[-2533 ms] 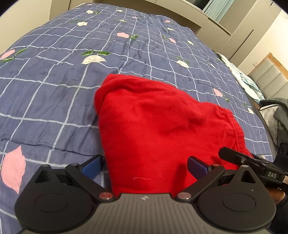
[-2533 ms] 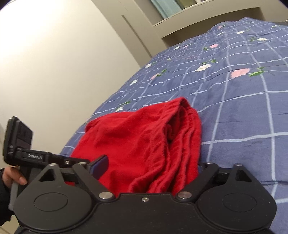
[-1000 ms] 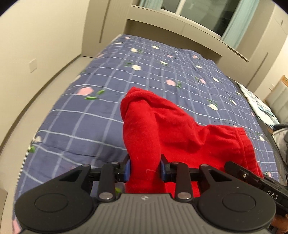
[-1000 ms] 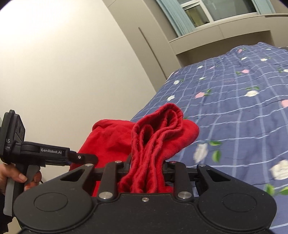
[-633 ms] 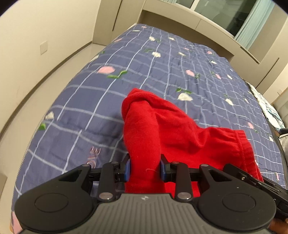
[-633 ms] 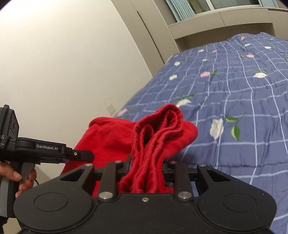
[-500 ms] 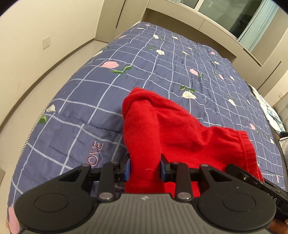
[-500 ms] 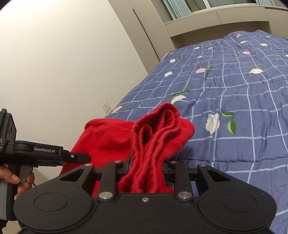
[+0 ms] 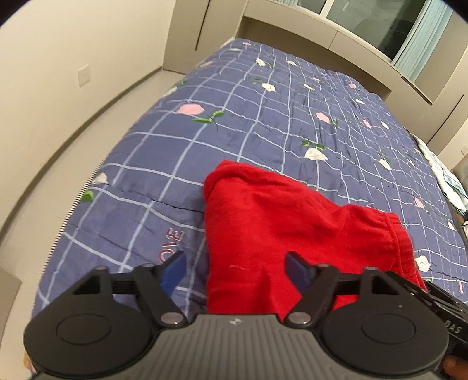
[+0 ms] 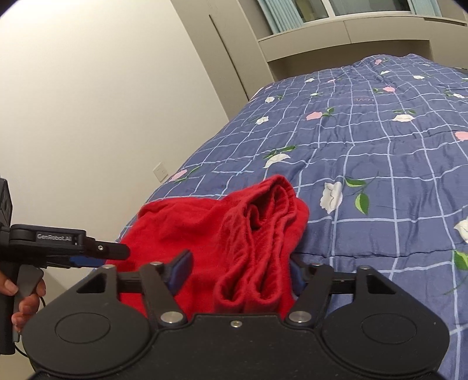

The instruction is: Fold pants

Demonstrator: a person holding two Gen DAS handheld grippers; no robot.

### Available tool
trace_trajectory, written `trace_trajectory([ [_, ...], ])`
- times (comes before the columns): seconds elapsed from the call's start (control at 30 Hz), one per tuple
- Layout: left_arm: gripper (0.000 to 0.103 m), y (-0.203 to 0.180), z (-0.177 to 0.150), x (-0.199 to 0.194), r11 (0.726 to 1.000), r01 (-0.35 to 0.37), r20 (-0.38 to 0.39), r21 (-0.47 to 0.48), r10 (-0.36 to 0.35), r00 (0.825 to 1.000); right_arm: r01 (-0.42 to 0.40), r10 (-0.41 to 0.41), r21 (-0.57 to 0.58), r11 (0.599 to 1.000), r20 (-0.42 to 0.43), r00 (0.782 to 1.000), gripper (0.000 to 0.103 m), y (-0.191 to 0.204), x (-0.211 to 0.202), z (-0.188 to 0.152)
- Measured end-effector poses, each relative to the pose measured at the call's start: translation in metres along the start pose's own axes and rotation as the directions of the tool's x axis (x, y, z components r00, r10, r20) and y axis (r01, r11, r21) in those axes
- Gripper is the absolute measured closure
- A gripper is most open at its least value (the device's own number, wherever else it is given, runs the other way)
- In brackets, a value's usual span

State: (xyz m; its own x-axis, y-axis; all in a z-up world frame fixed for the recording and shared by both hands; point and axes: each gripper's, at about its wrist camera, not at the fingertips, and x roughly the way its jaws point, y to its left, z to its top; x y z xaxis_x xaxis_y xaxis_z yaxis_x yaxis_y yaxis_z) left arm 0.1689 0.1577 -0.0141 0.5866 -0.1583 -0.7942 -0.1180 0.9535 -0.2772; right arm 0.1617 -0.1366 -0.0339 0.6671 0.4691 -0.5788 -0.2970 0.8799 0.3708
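Note:
Red pants (image 9: 272,222) lie folded in a thick bundle on the blue checked bedspread (image 9: 263,117), near the bed's front left corner. My left gripper (image 9: 237,270) is over the bundle's near left edge, its jaws opening; the cloth lies between the blue pads without being pressed. In the right wrist view the red pants (image 10: 239,233) show their bunched waistband end. My right gripper (image 10: 239,270) is at that end, jaws opening too, with the waistband folds loose between the pads. The left gripper (image 10: 96,254) shows at the left, held by a hand (image 10: 26,298).
The bed's left edge drops to a beige floor and wall with a socket (image 9: 84,75). Built-in cabinets and a window (image 9: 365,26) stand beyond the bed's far end. Bedside clutter (image 9: 450,181) lies at the right. The right gripper's body (image 9: 438,304) pokes in at the lower right.
Both grippers, shut on the raised pants half a second ago, have spread their jaws and let go. The pants have settled onto the bedspread.

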Motion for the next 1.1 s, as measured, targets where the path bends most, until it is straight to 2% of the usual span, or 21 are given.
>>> trace_trajectory([
  [0.1, 0.014, 0.001, -0.004, -0.012, 1.0, -0.014, 0.021, 0.002, 0.014, 1.0, 0.01, -0.01, -0.01, 1.0, 0.028, 1.0, 0.019, 0.003, -0.012, -0.002],
  [0.17, 0.005, 0.0, -0.009, -0.024, 1.0, -0.02, 0.046, 0.007, 0.019, 0.999, 0.019, -0.017, -0.028, 0.999, 0.058, 0.998, 0.013, 0.006, -0.022, -0.003],
  [0.23, 0.002, -0.002, -0.013, -0.035, 0.999, -0.029, 0.075, 0.019, 0.027, 0.997, 0.022, -0.018, -0.045, 0.999, 0.087, 0.996, 0.006, 0.011, -0.034, -0.003],
  [0.33, 0.001, -0.005, -0.023, -0.053, 0.999, -0.037, 0.117, 0.038, 0.032, 0.993, 0.025, -0.017, -0.066, 0.997, 0.129, 0.992, 0.002, 0.018, -0.052, -0.004],
  [0.7, 0.001, -0.015, -0.067, -0.118, 0.995, -0.056, 0.261, 0.077, 0.034, 0.965, 0.043, -0.005, -0.158, 0.986, 0.234, 0.972, 0.001, 0.054, -0.117, -0.02],
  [0.93, 0.0, -0.017, -0.099, -0.142, 0.994, -0.081, 0.315, 0.071, 0.055, 0.947, 0.058, -0.011, -0.181, 0.982, 0.25, 0.968, 0.001, 0.068, -0.146, -0.04],
  [1.1, 0.0, -0.02, -0.121, -0.152, 0.988, -0.128, 0.36, 0.088, 0.088, 0.929, 0.091, -0.035, -0.204, 0.975, 0.265, 0.964, 0.001, 0.075, -0.162, -0.061],
])
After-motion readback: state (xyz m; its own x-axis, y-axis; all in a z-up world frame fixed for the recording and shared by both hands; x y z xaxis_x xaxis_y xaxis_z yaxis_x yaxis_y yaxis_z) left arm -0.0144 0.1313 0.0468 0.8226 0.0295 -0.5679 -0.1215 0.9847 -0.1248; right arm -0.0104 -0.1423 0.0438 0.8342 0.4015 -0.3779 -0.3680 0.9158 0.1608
